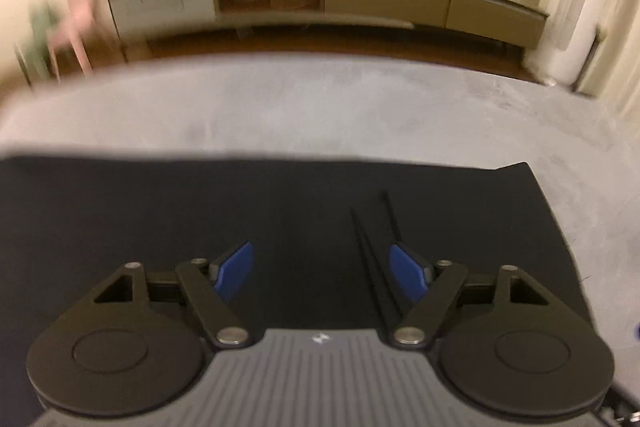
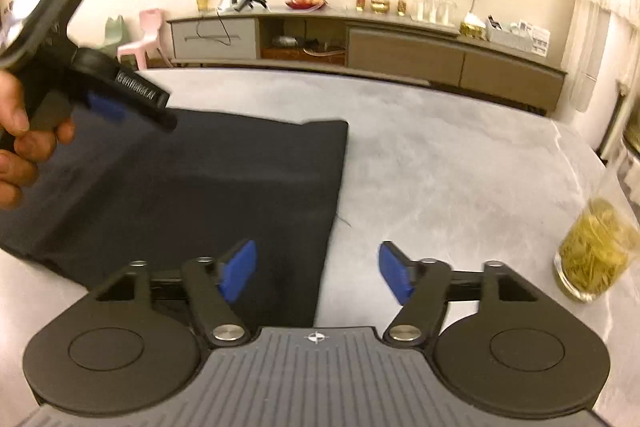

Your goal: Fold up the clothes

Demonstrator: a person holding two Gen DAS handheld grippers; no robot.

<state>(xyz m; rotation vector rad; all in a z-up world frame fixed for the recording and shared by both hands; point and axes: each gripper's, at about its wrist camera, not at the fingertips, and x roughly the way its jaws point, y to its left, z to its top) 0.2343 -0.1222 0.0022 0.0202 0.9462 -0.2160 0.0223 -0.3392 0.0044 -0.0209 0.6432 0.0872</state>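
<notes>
A dark navy garment (image 1: 240, 211) lies flat and folded on the grey table (image 1: 320, 107); in the right wrist view the garment (image 2: 224, 179) fills the left half. My left gripper (image 1: 322, 271) is open and empty, hovering over the garment, whose two thin dark cords (image 1: 372, 259) run under the right finger. It also shows in the right wrist view (image 2: 108, 107), held by a hand above the garment's far left part. My right gripper (image 2: 316, 273) is open and empty, straddling the garment's right edge near the front.
A glass jar of yellow-green strands (image 2: 592, 259) stands on the table (image 2: 460, 167) at the right. A long low cabinet (image 2: 400, 55) with bottles and boxes runs along the far wall. Small pink and green chairs (image 2: 140, 39) stand at the back left.
</notes>
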